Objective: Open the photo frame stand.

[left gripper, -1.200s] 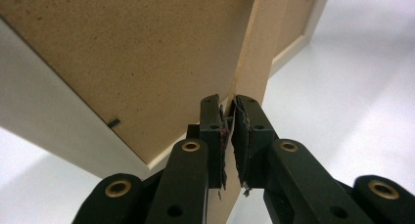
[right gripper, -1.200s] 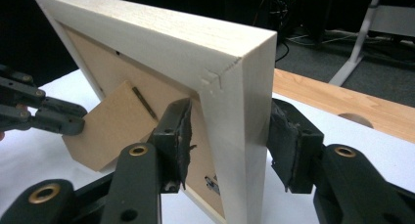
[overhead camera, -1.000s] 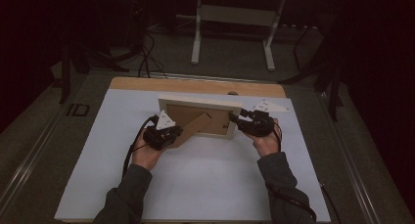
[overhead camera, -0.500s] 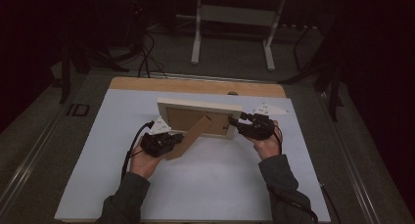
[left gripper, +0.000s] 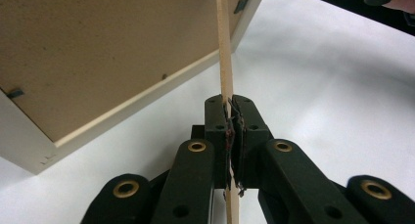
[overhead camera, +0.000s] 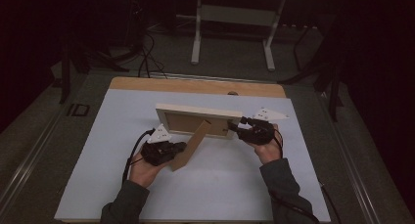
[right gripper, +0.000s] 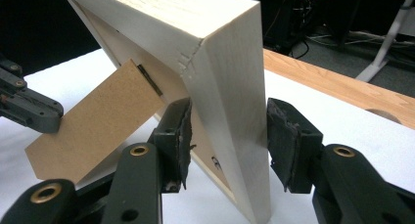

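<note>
A pale wooden picture frame (overhead camera: 198, 111) stands on edge on the white table top (overhead camera: 220, 194), its brown back toward me. Its brown board stand (overhead camera: 193, 143) swings out from that back toward the near left. My left gripper (overhead camera: 182, 146) has just been closing and is shut on the stand's free end; the thin stand (left gripper: 224, 48) runs edge-on between the pads of my left gripper (left gripper: 230, 104). My right gripper (overhead camera: 234, 126) holds the frame's right edge. The frame's side (right gripper: 230, 62) sits between its pads, which have just eased open a little.
The table's bare wooden strip (overhead camera: 195, 85) runs along the far side, with a small hole (overhead camera: 232, 93) in it. Beyond it are the white legs of another desk (overhead camera: 198, 33) and cables (overhead camera: 147, 53) on the dark floor.
My left hand has drawn back toward me with the stand, swinging it farther out from the frame's back. The right hand and the frame have stayed put.
</note>
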Tool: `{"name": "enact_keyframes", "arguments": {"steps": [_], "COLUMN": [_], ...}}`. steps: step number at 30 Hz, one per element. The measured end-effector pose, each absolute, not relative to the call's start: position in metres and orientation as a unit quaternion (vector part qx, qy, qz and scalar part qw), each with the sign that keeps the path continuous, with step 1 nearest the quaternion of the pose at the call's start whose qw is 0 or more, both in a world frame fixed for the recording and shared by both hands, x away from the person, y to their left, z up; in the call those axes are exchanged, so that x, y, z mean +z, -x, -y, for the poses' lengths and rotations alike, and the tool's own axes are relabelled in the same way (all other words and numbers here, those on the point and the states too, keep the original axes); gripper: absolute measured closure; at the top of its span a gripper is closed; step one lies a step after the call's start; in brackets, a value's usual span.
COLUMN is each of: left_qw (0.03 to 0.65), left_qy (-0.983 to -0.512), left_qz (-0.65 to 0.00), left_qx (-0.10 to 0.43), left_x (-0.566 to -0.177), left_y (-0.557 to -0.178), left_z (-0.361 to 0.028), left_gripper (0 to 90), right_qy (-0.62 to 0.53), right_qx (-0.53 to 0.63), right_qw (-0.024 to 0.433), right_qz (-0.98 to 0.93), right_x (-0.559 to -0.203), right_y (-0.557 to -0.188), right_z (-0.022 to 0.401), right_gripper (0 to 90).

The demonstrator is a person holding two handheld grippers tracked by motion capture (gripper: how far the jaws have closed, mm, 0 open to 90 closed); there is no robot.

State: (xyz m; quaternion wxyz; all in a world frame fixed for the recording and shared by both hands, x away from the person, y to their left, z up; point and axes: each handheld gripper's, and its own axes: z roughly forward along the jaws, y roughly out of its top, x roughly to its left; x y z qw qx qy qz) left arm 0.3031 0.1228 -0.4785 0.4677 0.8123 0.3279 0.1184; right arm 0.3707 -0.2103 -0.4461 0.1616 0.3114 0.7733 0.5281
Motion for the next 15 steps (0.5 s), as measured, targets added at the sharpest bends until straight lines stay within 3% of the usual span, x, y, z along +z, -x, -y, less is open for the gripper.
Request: {"name": "enact_keyframes", "arguments": {"steps": [15], "left_qw": [0.464], "left_qy": [-0.818], "left_qz": [-0.32], "left_qx": [0.117], "left_x": [-0.485], "left_y": [-0.292], "left_z": [-0.12], "left_gripper": [87.3], "right_qy": [-0.295], "right_qx": [0.529], "right_qw": [0.163], "right_qz": [-0.779], "right_x": [-0.453], "right_y": [-0.358], "right_z": [0.211], "right_gripper": [51.3]}}
